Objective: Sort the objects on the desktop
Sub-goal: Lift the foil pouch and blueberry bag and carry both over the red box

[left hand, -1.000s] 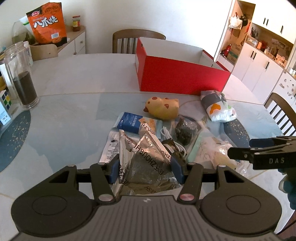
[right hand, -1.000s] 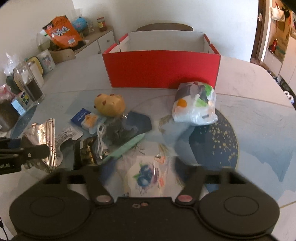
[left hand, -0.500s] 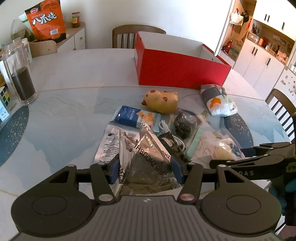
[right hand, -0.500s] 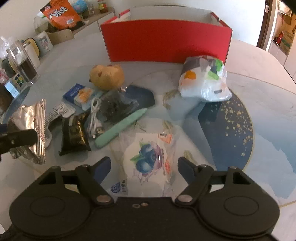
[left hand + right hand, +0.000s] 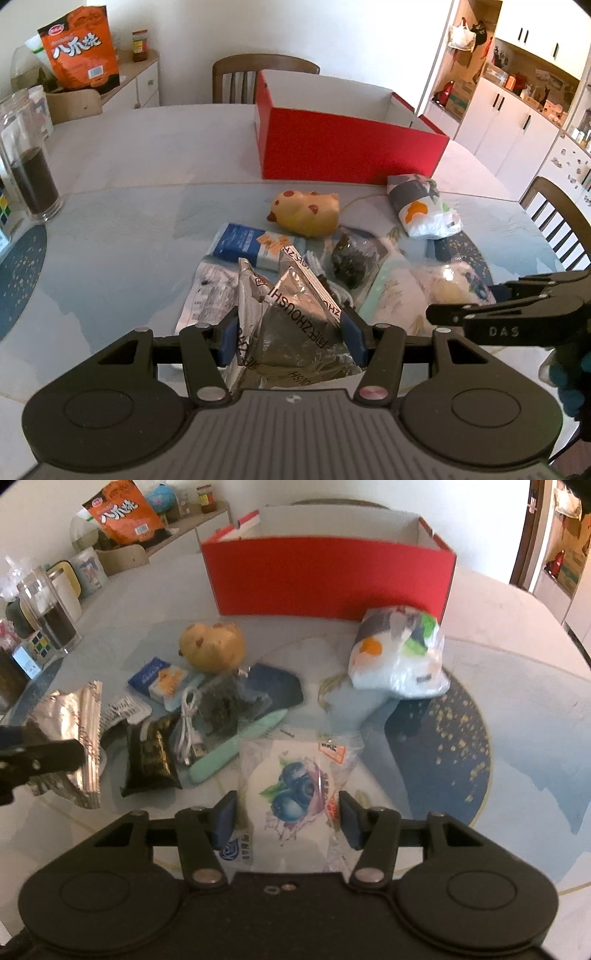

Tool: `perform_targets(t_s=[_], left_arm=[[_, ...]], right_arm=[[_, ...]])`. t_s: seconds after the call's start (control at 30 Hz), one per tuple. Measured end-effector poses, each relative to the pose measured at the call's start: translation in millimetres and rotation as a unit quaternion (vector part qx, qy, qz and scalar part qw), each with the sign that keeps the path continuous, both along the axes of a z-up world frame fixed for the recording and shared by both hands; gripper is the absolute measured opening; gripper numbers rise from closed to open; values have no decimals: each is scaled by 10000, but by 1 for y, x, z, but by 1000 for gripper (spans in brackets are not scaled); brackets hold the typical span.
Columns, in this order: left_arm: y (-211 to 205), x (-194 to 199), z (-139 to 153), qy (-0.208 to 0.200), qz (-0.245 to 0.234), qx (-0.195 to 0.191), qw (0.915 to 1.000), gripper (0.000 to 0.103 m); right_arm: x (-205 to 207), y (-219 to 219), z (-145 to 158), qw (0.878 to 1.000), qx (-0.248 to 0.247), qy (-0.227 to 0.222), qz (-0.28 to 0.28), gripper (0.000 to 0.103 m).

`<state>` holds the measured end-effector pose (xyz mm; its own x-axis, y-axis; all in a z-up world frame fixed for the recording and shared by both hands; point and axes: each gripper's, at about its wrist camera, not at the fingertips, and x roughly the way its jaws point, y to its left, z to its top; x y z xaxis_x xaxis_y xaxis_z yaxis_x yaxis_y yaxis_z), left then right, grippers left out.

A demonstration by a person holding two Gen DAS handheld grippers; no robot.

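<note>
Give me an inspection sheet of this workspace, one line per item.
Surface: glass-topped table, crowded.
Job's things: red box at the back; yellow plush toy, silver foil packet, blueberry bread packet, green pen.
Clutter: glass jar by the left edge.
Grippers: left hand-held gripper shut on silver foil packet; right hand-held gripper closing around blueberry bread packet.
Cables: white USB cable beside the pen.
Surroundings: wooden chair, white cabinets.

One red box point(image 5: 351, 147), two chairs point(image 5: 264, 75)
</note>
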<state>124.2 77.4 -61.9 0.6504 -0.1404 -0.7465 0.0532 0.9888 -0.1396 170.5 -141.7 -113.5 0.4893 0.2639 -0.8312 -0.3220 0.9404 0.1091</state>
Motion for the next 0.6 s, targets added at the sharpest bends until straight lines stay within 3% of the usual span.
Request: perform_targets(t_s=[0.6], left_arm=[[-29, 71, 82, -672, -479, 112, 9965, 56]], right_arm=[[46, -24, 103, 9966, 305, -750, -161, 55]])
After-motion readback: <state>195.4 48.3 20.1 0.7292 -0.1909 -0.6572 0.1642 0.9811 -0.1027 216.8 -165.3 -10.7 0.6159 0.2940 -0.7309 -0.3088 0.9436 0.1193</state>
